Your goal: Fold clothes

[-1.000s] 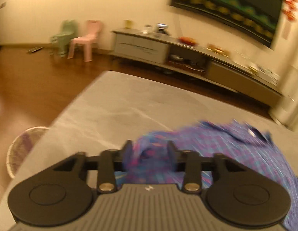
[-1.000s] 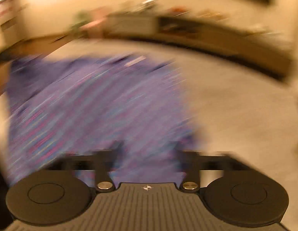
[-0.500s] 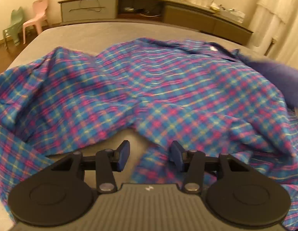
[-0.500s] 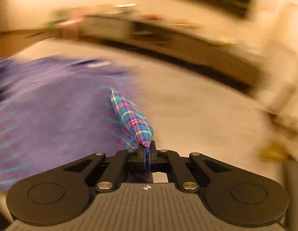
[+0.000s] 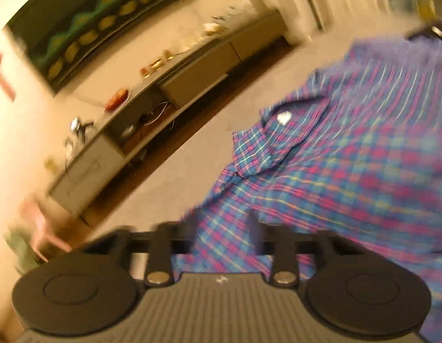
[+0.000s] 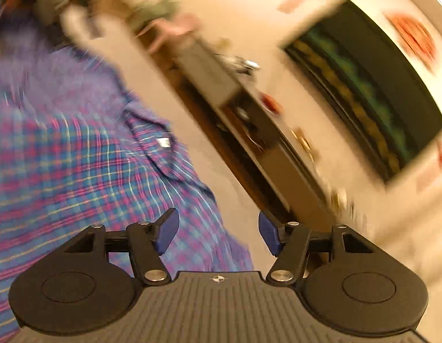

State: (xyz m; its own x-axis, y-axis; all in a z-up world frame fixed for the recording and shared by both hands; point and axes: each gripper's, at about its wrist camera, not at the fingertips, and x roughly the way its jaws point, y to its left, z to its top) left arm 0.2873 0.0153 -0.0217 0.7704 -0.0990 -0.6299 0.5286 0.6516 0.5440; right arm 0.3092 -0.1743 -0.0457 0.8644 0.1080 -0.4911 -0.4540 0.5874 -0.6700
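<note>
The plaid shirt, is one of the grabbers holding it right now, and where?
The right gripper is open and holds nothing. The left gripper has the plaid shirt between its blurred fingers, but a pinch can't be told.

Count, both views tilted and blurred:

- Plaid shirt [image 5: 349,177]: one, with one white collar label [image 5: 283,118].
- Grippers: two. Left gripper [image 5: 221,237], right gripper [image 6: 218,233], two fingers [image 6: 166,230] each.
- Long low cabinet [image 5: 169,105]: one.
- Dark wall screen [image 5: 101,14]: one.
- Pink chair [image 5: 41,225]: one.
- Small items on the cabinet: too blurred to count.
</note>
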